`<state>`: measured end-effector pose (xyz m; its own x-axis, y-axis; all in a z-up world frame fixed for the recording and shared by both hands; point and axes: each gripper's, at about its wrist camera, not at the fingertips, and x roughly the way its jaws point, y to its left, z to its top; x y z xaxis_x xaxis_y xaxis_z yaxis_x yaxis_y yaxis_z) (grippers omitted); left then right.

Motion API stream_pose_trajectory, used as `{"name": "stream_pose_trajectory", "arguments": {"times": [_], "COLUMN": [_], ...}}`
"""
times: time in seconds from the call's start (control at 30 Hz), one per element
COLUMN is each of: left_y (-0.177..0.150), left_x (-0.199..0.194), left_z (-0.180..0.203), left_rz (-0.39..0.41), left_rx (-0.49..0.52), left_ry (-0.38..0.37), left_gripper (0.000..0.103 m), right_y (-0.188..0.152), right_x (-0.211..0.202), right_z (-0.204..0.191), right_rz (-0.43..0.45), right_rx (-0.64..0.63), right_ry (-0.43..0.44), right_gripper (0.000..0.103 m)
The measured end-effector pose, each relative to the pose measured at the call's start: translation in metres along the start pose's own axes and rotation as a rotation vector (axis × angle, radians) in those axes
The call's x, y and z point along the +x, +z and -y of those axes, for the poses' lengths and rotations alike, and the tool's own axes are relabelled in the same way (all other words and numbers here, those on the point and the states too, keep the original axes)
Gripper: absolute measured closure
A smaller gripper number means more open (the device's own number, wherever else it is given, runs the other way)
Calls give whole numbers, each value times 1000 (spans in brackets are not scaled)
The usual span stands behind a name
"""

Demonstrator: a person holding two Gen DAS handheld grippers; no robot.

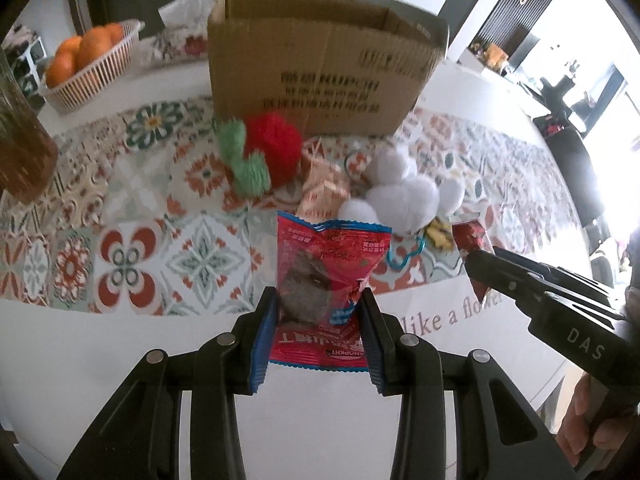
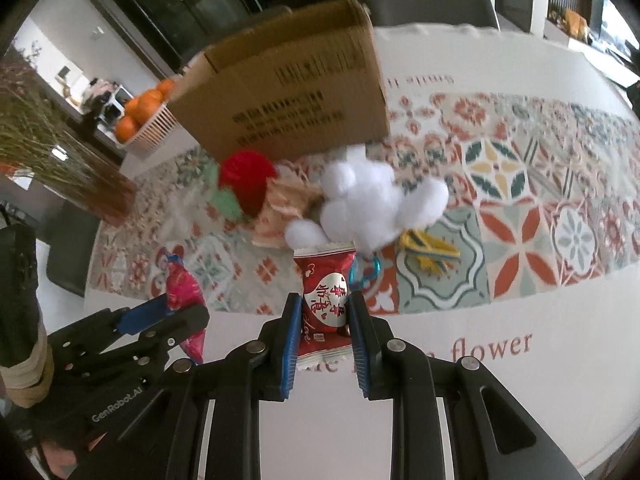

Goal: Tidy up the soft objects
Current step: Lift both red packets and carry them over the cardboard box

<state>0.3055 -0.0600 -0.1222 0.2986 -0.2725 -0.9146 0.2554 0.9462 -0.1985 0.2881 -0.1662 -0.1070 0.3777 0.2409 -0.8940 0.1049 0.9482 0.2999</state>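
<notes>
On a patterned worktop [image 1: 72, 216], an open carton [image 1: 320, 76] is stood behind a red pom-pom [image 1: 272, 148] and a white pom-pom cluster [image 1: 404, 196]. A red snack bag [image 1: 328, 276] is clenched in the left tool [image 1: 320, 320], raised off the worktop. A small red sweet packet [image 2: 324, 300] is gripped by the right tool [image 2: 324, 320].

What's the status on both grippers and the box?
Left gripper shut on red snack packet. Right gripper shut on dark red candy packet. Cardboard box open ahead; pompom toys in between.
</notes>
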Motion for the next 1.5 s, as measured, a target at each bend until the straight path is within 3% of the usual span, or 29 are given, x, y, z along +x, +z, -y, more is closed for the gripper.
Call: {"name": "stream_pose_trajectory", "arguments": {"times": [0.5, 1.13, 1.5], "left_y": [35, 94, 133], "left_x": [-44, -75, -77], "left_z": [12, 17, 15], "left_rz": [155, 283, 317], "left_rx": [23, 31, 27], "left_ry": [13, 28, 36], "left_gripper": [64, 64, 64], "right_y": [34, 84, 123], "right_x": [-47, -75, -78], "right_z": [-20, -30, -36], "right_rz": [194, 328, 379], "right_rx": [-62, -78, -102], "right_ry": [47, 99, 109], "right_gripper": [78, 78, 78]}}
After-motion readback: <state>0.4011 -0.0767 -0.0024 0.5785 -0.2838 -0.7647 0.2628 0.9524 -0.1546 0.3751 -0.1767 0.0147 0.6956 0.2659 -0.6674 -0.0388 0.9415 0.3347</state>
